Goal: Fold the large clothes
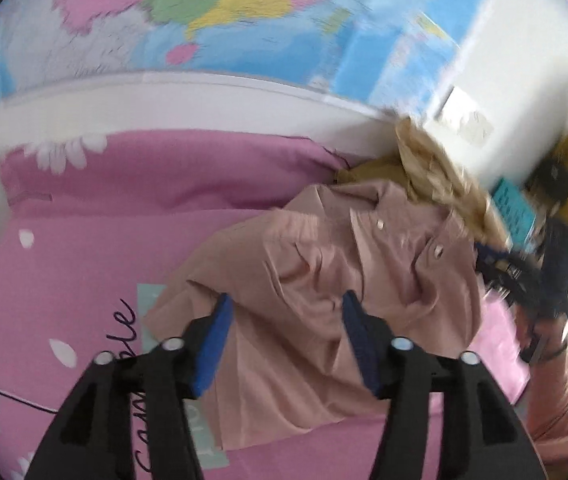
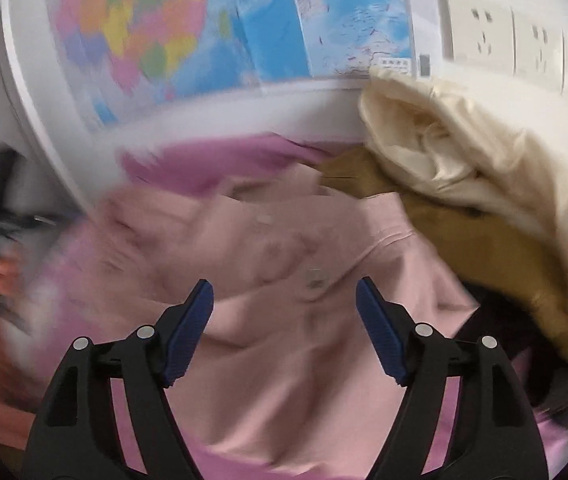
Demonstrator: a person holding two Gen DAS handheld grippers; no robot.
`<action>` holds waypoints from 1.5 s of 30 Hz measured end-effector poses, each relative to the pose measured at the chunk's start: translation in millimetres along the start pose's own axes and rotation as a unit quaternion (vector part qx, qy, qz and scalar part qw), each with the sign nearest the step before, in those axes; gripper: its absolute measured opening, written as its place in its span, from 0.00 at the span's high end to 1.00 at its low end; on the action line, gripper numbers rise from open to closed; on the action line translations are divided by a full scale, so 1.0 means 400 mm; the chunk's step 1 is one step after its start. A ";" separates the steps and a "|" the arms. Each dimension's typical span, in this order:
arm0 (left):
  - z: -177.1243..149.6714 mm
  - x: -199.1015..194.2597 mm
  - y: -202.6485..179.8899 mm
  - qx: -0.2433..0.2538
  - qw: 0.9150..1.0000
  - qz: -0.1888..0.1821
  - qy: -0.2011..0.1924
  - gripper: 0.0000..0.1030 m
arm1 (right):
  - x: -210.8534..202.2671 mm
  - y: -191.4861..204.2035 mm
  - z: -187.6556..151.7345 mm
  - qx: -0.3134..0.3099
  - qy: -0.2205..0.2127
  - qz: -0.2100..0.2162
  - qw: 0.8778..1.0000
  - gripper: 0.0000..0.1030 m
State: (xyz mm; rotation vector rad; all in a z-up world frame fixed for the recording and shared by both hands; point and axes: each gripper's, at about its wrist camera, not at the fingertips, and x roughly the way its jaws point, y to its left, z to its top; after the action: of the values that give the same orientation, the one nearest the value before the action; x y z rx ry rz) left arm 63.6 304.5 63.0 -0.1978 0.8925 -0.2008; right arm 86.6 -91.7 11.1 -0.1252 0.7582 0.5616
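Note:
A dusty-pink buttoned shirt [image 1: 324, 280] lies crumpled on a pink bedsheet [image 1: 104, 220] with white daisies. My left gripper [image 1: 286, 300] is open and empty, hovering just above the shirt's lower left part. In the right wrist view the same shirt [image 2: 304, 320] fills the middle, blurred by motion. My right gripper [image 2: 284, 286] is open and empty, above the shirt near a button. The right gripper also shows at the right edge of the left wrist view [image 1: 532, 280], blurred.
A cream garment [image 2: 464, 152] and a mustard-brown one [image 2: 444, 216] are heaped at the shirt's far right, against the white wall. A coloured map [image 1: 224, 12] hangs on the wall. Wall sockets [image 2: 496, 36] sit to the right.

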 end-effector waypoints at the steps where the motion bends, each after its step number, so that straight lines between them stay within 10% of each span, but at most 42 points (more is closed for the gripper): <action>1: -0.008 0.018 -0.014 0.016 1.000 0.019 0.009 0.43 | 0.031 0.013 -0.002 -0.020 0.013 -0.028 0.999 0.29; 7: -0.001 0.145 -0.045 0.049 0.993 0.088 0.054 0.43 | 0.139 0.051 -0.024 -0.098 0.046 -0.106 0.988 0.30; 10: 0.020 0.191 -0.042 0.051 0.991 0.109 0.059 0.54 | 0.162 0.054 -0.033 -0.127 0.052 -0.137 0.981 0.57; 14: 0.050 0.233 -0.026 0.029 0.989 0.129 0.071 0.84 | 0.136 0.036 -0.023 -0.114 0.036 -0.120 0.986 0.87; 19: 0.089 0.189 -0.010 0.001 0.993 0.112 0.024 0.95 | 0.000 -0.028 0.032 -0.031 -0.046 -0.068 0.996 0.90; 23: 0.125 0.174 0.000 -0.024 0.996 0.091 -0.004 0.95 | -0.019 -0.100 0.082 0.046 -0.083 -0.055 0.994 0.90; 32: 0.138 0.316 0.086 -0.084 0.989 0.099 0.075 0.82 | 0.145 -0.134 0.072 0.083 -0.012 -0.053 0.995 0.85; 36: 0.114 0.219 0.067 -0.042 0.995 0.088 0.005 0.49 | 0.120 -0.137 0.072 0.080 -0.020 -0.047 0.995 0.82; 40: 0.090 0.144 0.042 -0.004 0.998 0.055 -0.038 0.45 | 0.080 -0.140 0.077 0.085 -0.053 -0.041 0.994 0.85; 45: 0.028 0.228 -0.051 0.123 0.986 0.108 0.016 0.44 | 0.075 -0.172 0.092 0.133 -0.075 -0.030 0.988 0.85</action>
State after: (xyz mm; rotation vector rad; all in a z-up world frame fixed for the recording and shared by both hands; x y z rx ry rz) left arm 126.3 262.8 6.7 0.1329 0.9061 -0.1106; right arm 163.0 -125.7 11.3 0.1393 0.6738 0.4034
